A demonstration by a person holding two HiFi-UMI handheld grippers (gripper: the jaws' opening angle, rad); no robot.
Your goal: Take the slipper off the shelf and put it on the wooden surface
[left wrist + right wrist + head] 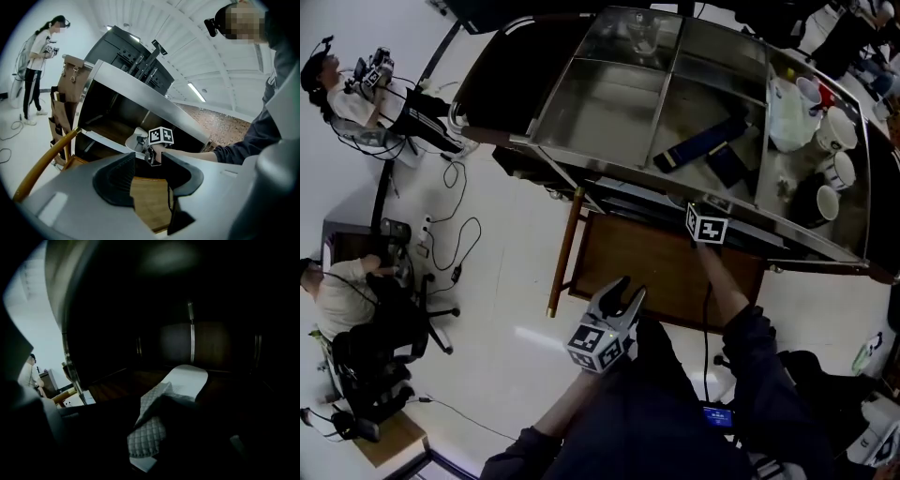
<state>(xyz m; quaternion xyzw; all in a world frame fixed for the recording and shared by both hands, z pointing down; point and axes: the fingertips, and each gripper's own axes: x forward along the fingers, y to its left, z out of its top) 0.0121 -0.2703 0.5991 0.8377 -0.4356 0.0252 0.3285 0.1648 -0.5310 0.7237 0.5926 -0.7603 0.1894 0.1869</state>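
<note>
A white slipper (161, 420) with a quilted upper lies on the dark shelf under the steel cart top (609, 112). In the left gripper view the slipper (134, 140) shows just left of my right gripper (151, 154). In the right gripper view, my right gripper (164, 437) is right at the slipper, its jaws dark shapes on either side, apparently apart. From the head view only its marker cube (707, 226) shows at the shelf's front edge. My left gripper (630, 292) hangs open and empty above the near left corner of the wooden surface (661, 272).
The cart's top trays hold a dark blue object (698, 145), a plastic bag (789, 117) and cups (834, 173). A wooden leg (565, 251) stands at the wooden surface's left. Cables (450, 234) trail on the white floor; people sit at the far left.
</note>
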